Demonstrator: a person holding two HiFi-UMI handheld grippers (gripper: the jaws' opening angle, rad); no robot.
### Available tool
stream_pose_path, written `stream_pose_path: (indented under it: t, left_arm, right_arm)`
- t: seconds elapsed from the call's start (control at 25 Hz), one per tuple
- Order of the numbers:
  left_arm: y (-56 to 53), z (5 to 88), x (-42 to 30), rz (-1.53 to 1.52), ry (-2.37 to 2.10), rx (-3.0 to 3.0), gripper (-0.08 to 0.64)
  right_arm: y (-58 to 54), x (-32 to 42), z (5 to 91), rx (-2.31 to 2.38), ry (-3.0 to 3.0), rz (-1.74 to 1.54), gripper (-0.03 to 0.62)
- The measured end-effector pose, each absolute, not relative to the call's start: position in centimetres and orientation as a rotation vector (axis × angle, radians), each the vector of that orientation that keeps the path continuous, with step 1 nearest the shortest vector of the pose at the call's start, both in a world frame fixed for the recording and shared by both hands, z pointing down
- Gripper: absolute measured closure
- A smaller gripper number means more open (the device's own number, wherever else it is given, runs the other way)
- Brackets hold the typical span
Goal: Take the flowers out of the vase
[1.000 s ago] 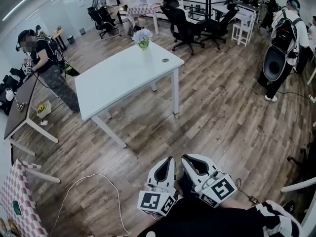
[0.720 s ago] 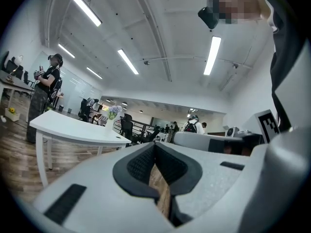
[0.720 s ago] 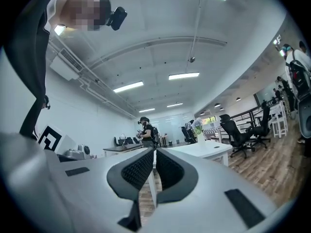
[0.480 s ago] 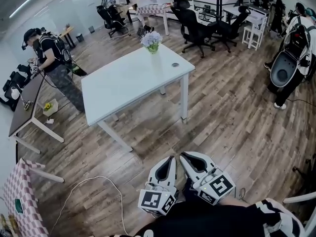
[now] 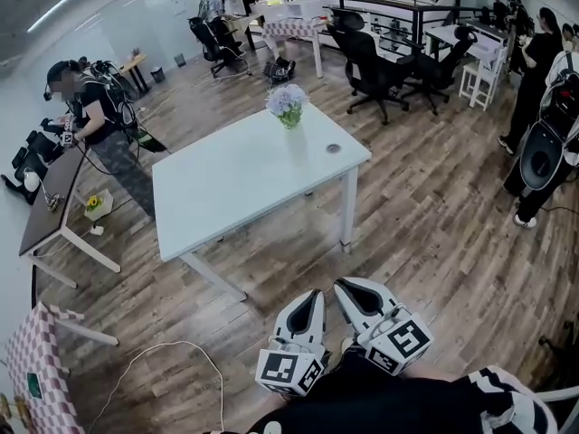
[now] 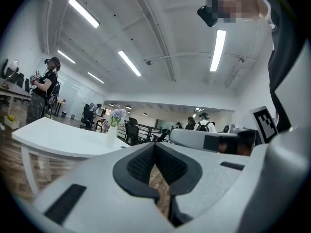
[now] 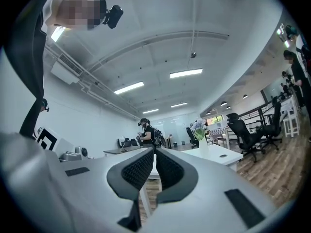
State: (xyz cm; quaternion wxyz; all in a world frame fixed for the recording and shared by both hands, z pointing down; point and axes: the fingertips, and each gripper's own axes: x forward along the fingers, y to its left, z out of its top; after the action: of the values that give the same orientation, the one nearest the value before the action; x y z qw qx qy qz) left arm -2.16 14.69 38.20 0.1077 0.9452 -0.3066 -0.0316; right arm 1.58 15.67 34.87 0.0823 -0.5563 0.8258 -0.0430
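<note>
We're well short of the white table [image 5: 244, 183], the biggest thing on the wooden floor ahead, so we place everything off it. Our left gripper [image 5: 310, 297] and right gripper [image 5: 350, 287] sit side by side on the table's near side, well apart from it and pointing its way. Both have their jaws pinched together with the tips meeting and nothing between them. The white vase [image 5: 290, 121] stands upright at the table's far edge, near the far corner. The flowers [image 5: 287, 100], pale lilac over green, are in it untouched, so by our reading the job hasn't begun.

What could go wrong? We judge the vase the weak spot, since it is tall, narrow and right by that far edge. If we pull the stems sideways rather than straight up, it may tip or slide off the table. If we arrive with the jaws closed like this, we'd knock the blooms instead of taking the stems. The pale cable [image 5: 172, 342] loops over the floor off the table's near-left side and could catch a foot.

Now the count, big to small:
- One white table.
- Two grippers.
- One cable.
- One vase.
- One bunch of flowers, the single blooms too small to number.
- One round grommet [image 5: 333, 149] on the tabletop, nearer us than the vase.
</note>
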Motion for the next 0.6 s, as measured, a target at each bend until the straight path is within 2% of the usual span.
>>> stream_pose_path:
  t: [0.6]
  left_arm:
    - [7.7, 38.8, 5.1, -0.121, -0.977, 2.767, 0.555]
  right_arm:
    - [8.0, 8.6, 36.2, -1.588, 2.523, -0.197, 0.561]
